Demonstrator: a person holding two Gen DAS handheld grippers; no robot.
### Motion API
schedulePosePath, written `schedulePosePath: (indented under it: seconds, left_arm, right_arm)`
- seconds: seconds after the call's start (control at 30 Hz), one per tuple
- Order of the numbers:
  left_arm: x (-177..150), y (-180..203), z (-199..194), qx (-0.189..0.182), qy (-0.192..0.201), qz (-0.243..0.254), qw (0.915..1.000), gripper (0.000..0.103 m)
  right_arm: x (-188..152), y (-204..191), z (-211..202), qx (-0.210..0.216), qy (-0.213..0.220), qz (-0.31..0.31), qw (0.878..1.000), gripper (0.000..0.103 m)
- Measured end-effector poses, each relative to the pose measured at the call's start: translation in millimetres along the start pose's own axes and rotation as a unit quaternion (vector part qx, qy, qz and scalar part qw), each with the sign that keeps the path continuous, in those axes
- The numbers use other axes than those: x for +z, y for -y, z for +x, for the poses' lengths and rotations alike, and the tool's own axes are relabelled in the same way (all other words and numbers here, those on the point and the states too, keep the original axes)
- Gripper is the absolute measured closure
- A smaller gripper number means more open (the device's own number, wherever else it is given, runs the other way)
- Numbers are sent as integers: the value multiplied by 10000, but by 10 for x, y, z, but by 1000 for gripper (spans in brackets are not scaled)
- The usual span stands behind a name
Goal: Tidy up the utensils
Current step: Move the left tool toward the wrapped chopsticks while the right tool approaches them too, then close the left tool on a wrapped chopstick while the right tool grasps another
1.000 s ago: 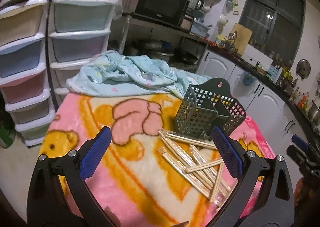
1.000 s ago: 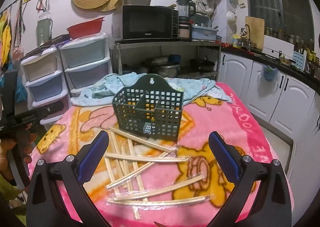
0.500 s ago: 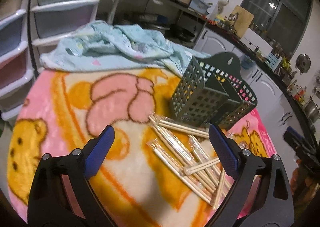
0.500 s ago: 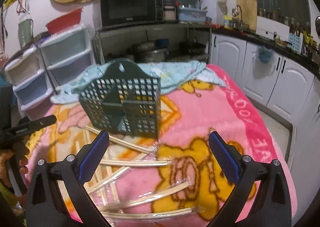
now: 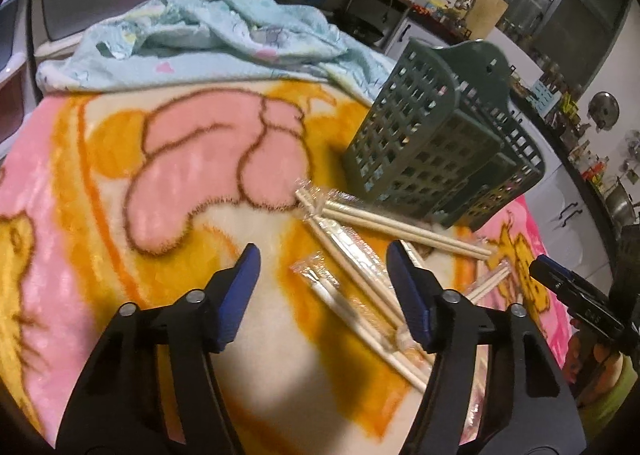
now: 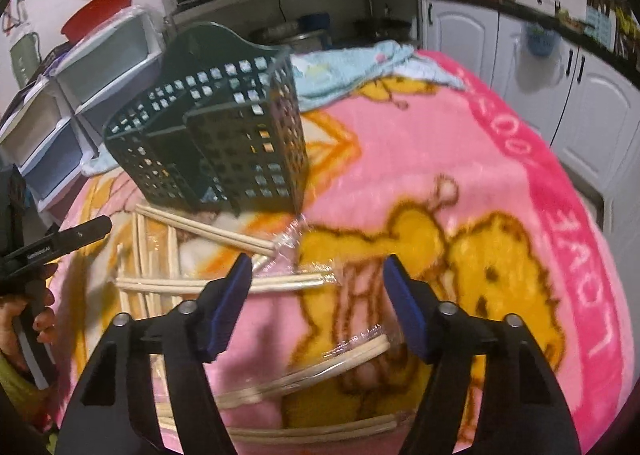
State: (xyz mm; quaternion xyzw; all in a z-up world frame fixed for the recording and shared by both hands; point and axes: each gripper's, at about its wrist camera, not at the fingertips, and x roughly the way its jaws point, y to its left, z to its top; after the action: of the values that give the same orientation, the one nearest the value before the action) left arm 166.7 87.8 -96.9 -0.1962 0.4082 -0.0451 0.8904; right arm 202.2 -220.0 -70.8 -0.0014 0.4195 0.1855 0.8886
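Observation:
Several plastic-wrapped wooden chopstick pairs (image 5: 360, 267) lie scattered on the pink cartoon blanket (image 5: 80, 183), in front of a dark green perforated utensil holder (image 5: 432, 151). My left gripper (image 5: 322, 255) is open and empty, low over the near ends of the chopsticks. In the right wrist view the holder (image 6: 224, 139) stands upper left with chopsticks (image 6: 224, 283) before it. My right gripper (image 6: 316, 265) is open and empty, just above the wrapped tip of one pair. Another pair (image 6: 320, 371) lies below between its fingers.
A crumpled light-blue cloth (image 5: 208, 39) lies behind the holder. Plastic drawer units (image 6: 64, 103) stand at the left beyond the table. White kitchen cabinets (image 6: 560, 87) line the right. The other gripper shows at the edge of each view (image 5: 576, 295) (image 6: 56, 247).
Both grippers have moved forward and down toward the chopsticks, and their jaws have narrowed while staying open. The holder and chopsticks now look larger and closer.

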Motion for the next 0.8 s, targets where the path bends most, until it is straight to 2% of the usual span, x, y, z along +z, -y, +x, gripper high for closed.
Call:
schedulePosePath:
  seconds: [0.27,0.33,0.5,0.63,0.8]
  left_arm:
    - [-25,-47,125,-24,-115,51,9999,61]
    - [-29,-51,150,18,-140,80,9999,68]
    - [-49,-33,167,165,-128,223,9995,81]
    - [-58,-41,164,243,-113,338,9991,93]
    - [-80,-29,127,184,-87,462,9987,100]
  right_arm:
    - [-35,172,257,359,-364,389,9979,67]
    - [-33,182,285,435,-387,402,9975,74]
    - [-34,182,311,593,-396,401,9966,100]
    - [-28,135,224,549,-221,221,9980,102]
    - [-8,112,84,529,-38,193,9984,102]
